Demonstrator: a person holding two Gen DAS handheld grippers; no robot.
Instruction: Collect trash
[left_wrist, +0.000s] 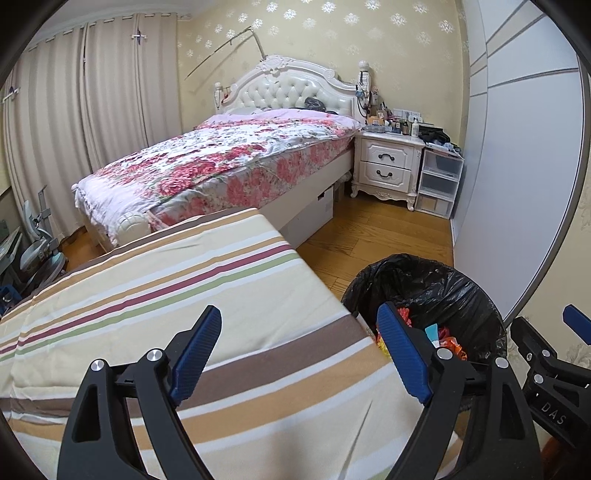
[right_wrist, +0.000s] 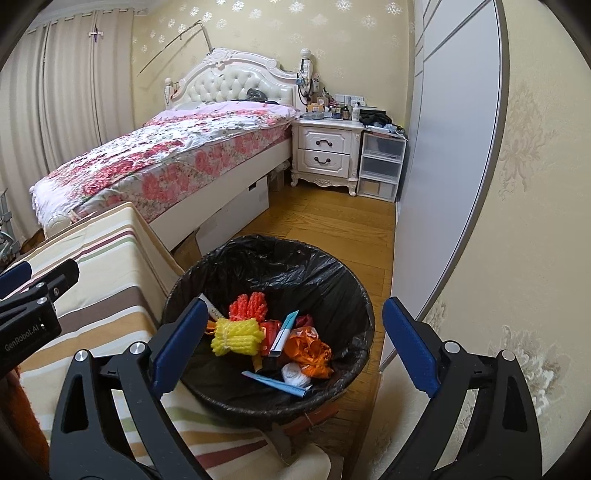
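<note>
A round trash bin with a black liner stands on the wood floor beside a striped surface; it also shows in the left wrist view. Inside lie yellow foam netting, orange-red netting, an orange plastic bag, a white wad and blue-white wrappers. My right gripper is open and empty, hovering above the bin. My left gripper is open and empty over the striped cloth, left of the bin.
A bed with a floral cover stands behind. A white nightstand with clutter and a plastic drawer unit stand at the back right. A grey wardrobe door and a wall line the right. Curtains hang at the left.
</note>
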